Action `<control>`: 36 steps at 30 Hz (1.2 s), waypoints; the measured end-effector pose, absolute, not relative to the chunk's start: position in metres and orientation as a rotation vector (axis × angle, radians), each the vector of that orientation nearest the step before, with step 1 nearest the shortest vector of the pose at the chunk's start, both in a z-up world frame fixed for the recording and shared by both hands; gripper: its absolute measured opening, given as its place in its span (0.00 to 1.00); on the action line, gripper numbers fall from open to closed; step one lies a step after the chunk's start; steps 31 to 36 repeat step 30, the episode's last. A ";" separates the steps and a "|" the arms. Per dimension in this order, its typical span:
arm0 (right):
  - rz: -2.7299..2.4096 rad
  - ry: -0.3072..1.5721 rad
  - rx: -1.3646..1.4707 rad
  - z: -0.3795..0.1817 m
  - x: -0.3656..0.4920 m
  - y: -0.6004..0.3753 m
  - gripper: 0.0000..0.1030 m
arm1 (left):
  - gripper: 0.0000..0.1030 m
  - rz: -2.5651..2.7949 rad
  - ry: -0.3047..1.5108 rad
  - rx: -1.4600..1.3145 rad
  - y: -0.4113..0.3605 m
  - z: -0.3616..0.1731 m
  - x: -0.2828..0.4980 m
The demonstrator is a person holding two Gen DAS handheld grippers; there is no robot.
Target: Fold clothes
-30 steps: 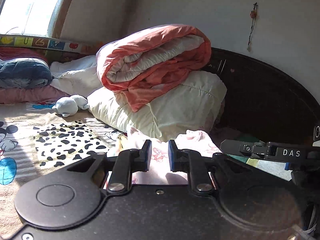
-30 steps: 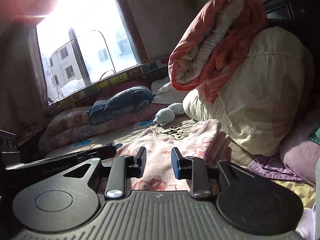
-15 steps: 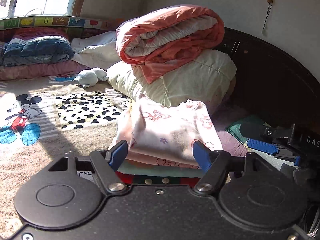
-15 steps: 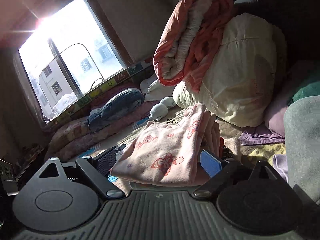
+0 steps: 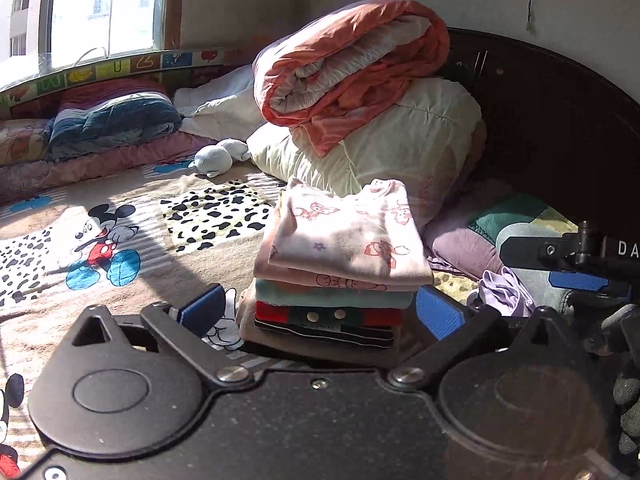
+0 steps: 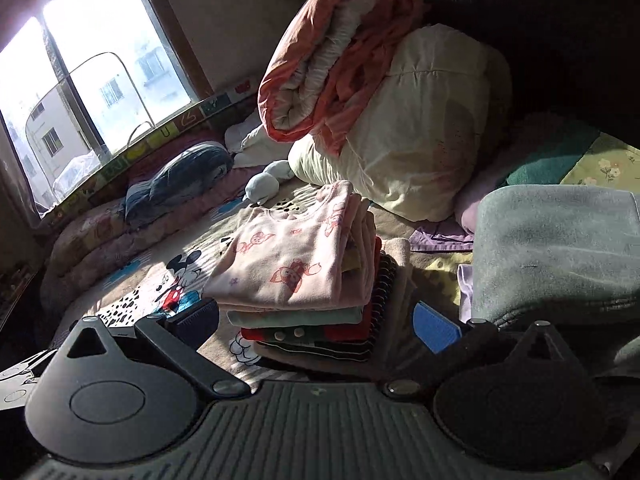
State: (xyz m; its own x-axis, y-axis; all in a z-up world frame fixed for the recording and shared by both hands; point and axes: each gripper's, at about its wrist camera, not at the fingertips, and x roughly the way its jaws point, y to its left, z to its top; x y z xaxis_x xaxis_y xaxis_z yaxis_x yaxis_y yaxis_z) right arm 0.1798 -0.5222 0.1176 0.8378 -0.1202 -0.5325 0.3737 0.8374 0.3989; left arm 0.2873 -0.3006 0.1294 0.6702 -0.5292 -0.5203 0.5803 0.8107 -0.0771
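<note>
Pink flannel printed with little cartoon animals tops the pile: the folded pink top (image 5: 346, 236) lies flat on a stack of folded clothes (image 5: 328, 312), with a pale green piece, a red one with snaps and a dark striped one showing at the edges beneath it. In my left wrist view the stack sits at twelve o'clock, just ahead of the left gripper (image 5: 320, 314). Its fingers are spread wide, one blue pad to either side of the stack, and hold nothing. The right gripper (image 6: 316, 322) is the same: fingers splayed apart and empty, with the pile between and beyond them at about eleven o'clock.

I read the spread fingers as a release. The top looks finished and squared on the pile, so nothing needs pinching.

The stack stands on the cartoon-print bedspread (image 5: 100, 236), close to the cream duvet (image 5: 384, 148) and the rolled orange quilt (image 5: 352, 68) at one o'clock. That seems a sensible spot: flat, and out of the working area.

A crumpled lilac garment (image 5: 506, 294) lies at three o'clock in the left view, beside a grey fleece (image 6: 556, 252). I judge one of these to be next.
</note>
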 end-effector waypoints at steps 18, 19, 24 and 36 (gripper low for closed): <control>-0.296 0.570 0.412 0.130 0.143 -0.483 1.00 | 1.00 -0.490 0.548 0.131 -0.290 0.145 0.239; -0.298 0.569 0.410 0.131 0.141 -0.481 1.00 | 1.00 -0.487 0.544 0.131 -0.289 0.145 0.236; -0.307 0.575 0.365 0.137 0.135 -0.471 1.00 | 1.00 -0.487 0.551 0.114 -0.286 0.147 0.228; -0.305 0.570 0.356 0.143 0.128 -0.463 1.00 | 1.00 -0.507 0.583 0.076 -0.278 0.146 0.222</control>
